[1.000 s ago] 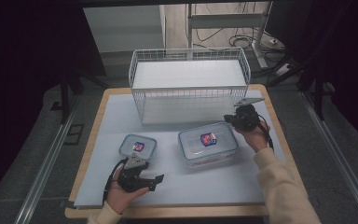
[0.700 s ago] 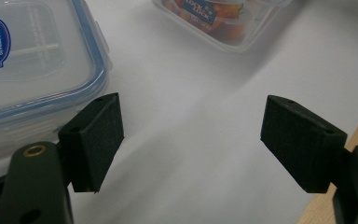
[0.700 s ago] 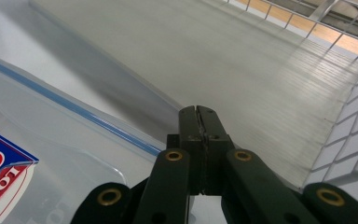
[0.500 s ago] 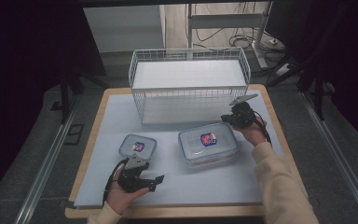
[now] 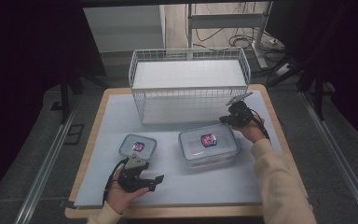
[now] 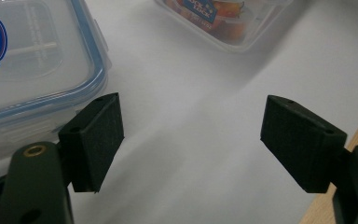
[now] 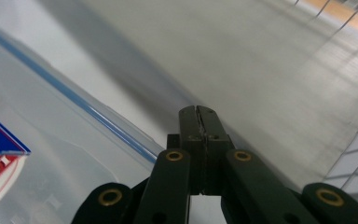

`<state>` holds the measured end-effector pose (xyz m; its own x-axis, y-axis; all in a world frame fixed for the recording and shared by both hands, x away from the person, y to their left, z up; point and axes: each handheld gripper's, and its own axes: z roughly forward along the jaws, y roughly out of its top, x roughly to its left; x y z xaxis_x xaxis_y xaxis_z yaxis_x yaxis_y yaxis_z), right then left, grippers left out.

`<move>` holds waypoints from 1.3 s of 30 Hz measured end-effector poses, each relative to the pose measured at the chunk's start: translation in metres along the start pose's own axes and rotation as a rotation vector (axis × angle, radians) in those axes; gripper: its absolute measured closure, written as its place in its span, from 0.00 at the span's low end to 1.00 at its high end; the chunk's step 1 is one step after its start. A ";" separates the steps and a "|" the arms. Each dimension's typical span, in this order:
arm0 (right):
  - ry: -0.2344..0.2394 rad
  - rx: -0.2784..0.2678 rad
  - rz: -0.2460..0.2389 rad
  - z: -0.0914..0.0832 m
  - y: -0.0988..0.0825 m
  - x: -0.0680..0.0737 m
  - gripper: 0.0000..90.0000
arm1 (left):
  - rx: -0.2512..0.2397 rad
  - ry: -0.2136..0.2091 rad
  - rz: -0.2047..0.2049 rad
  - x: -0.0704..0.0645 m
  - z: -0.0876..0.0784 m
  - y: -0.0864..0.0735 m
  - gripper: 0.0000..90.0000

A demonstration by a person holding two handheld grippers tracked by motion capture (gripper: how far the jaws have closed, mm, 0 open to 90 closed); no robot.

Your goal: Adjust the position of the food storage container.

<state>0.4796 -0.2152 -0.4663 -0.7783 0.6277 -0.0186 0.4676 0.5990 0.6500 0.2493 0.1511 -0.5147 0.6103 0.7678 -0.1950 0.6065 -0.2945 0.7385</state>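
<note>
The right gripper (image 5: pixel 227 119) is seen with its jaws pressed flat together and nothing between them, its tip set at the far right corner of the large lidded container (image 5: pixel 209 145), at about two o'clock from the lid's label. In the right gripper view the closed tip (image 7: pixel 198 122) lies just past the blue seal line of the lid. The left gripper (image 5: pixel 150 180) is held wide open and empty near the table's (image 5: pixel 205 186) front edge, at five o'clock from the small lidded container (image 5: pixel 138 145). The wire basket (image 5: pixel 189 84) stands at twelve o'clock, just beyond the large container.

If the corner is pushed with a closed tip, the container could be slid or spun on the smooth white surface, since nothing braces it. The tip could also slip off the lid's rim. Were the jaws opened this near the basket, its wire wall might be struck.
</note>
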 end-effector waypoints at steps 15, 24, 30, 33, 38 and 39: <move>0.003 0.017 -0.006 -0.013 -0.021 0.011 1.00 | 0.000 -0.002 0.006 -0.003 0.000 0.001 0.23; -0.066 -0.053 0.062 -0.038 -0.042 0.014 1.00 | -0.009 0.000 0.002 -0.001 -0.002 0.001 0.23; -0.118 -0.063 0.134 -0.064 -0.083 0.025 1.00 | -0.017 0.003 -0.004 0.000 -0.003 0.003 0.23; -0.102 -0.047 0.149 -0.067 -0.100 0.032 1.00 | -0.025 0.003 -0.013 0.001 -0.004 0.004 0.23; -0.053 -0.044 0.143 -0.061 -0.108 0.045 1.00 | -0.025 0.000 -0.015 0.001 -0.003 0.006 0.23; -0.050 -0.043 0.137 -0.059 -0.107 0.048 1.00 | -0.025 -0.001 -0.014 0.001 -0.003 0.006 0.23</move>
<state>0.3677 -0.2785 -0.4914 -0.6859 0.7268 0.0352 0.5489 0.4851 0.6807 0.2519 0.1517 -0.5084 0.6021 0.7714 -0.2060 0.6021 -0.2693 0.7516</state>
